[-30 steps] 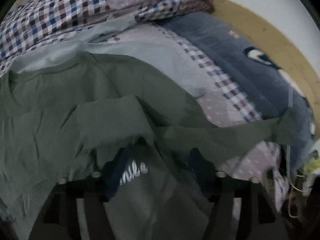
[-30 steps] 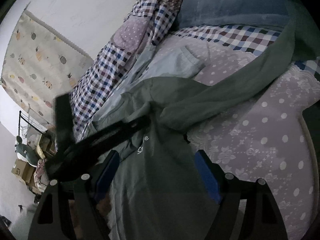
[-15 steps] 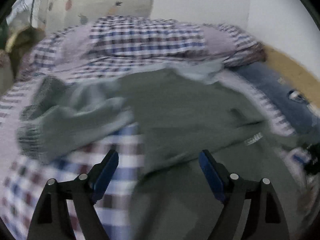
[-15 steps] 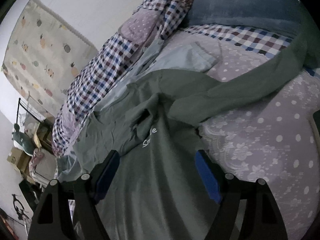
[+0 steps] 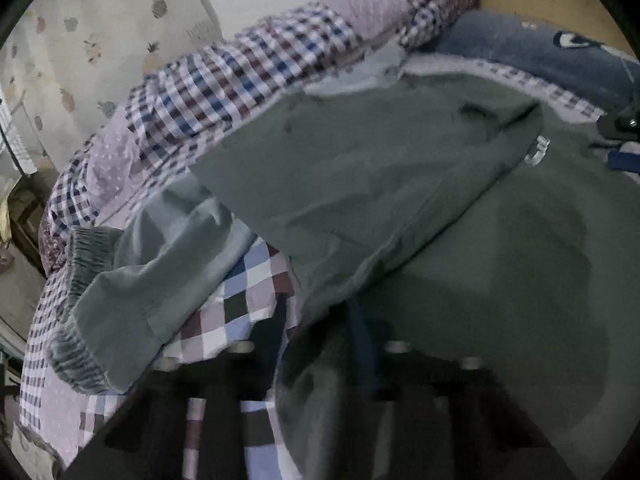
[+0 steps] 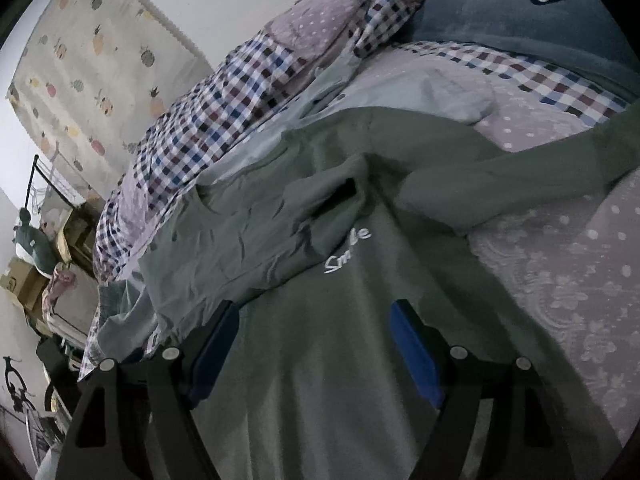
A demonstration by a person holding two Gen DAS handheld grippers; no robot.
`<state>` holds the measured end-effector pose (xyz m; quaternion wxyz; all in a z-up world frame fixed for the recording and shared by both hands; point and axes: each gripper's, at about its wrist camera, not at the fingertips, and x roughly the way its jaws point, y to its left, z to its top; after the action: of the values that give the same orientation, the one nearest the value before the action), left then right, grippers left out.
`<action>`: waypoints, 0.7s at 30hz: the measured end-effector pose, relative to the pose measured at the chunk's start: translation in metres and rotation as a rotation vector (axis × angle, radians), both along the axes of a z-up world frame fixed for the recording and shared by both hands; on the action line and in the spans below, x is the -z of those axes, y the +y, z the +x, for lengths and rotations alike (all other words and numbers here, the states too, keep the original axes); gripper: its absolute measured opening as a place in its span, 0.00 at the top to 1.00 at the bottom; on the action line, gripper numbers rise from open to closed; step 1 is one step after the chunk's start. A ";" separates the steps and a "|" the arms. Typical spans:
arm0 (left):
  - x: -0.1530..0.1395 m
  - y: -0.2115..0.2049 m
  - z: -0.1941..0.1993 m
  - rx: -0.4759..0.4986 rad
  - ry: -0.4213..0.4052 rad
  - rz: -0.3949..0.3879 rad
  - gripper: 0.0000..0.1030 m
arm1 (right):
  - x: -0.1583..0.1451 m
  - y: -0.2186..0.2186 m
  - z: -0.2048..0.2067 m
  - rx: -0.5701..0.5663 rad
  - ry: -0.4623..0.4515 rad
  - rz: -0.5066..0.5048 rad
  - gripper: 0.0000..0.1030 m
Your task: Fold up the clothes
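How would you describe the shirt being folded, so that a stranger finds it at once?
On the bed with the checked quilt, the dark green shirt lies in front. Unlike the pale blue-grey garment beside it, it bears the white script word "Smile".

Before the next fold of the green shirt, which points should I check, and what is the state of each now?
1. Left gripper has cloth: ok, its fingers look closed on the edge of the green shirt.
2. Right gripper free: ok, fingers apart over the shirt, holding nothing.
3. Shirt lies flat: not ok, it is wrinkled near the "Smile" lettering.
4. Long sleeve tucked in: not ok, it stretches out over the dotted bedsheet.
5. Grey trousers clear of the shirt: cannot tell, they lie right beside its edge.
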<state>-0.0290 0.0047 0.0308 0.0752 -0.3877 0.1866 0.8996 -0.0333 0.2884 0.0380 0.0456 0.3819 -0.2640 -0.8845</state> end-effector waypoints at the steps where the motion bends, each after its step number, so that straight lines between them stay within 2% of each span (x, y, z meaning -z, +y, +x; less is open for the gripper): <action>1: 0.001 -0.002 -0.003 -0.009 -0.009 0.013 0.89 | 0.000 -0.002 -0.001 -0.002 0.001 0.004 0.21; 2: 0.000 -0.007 -0.002 -0.034 -0.005 0.039 0.94 | 0.000 -0.003 -0.002 -0.002 0.002 0.007 0.21; 6: -0.012 -0.036 0.007 -0.168 0.045 0.175 0.95 | 0.000 -0.002 -0.003 0.000 0.003 0.019 0.21; 9: -0.005 -0.052 0.013 -0.240 0.027 0.238 0.95 | -0.001 -0.004 -0.003 -0.006 0.010 0.053 0.21; 14: 0.004 -0.053 0.018 -0.241 0.003 0.273 0.95 | -0.006 -0.014 -0.003 -0.047 0.033 0.138 0.21; 21: 0.019 -0.066 0.012 -0.264 -0.029 0.379 0.94 | -0.011 -0.051 -0.012 -0.151 0.078 0.378 0.21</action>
<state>-0.0174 -0.0618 0.0121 0.0310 -0.4005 -0.0390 0.9149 -0.0456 0.2377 0.0490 0.0496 0.3676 -0.0620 -0.9266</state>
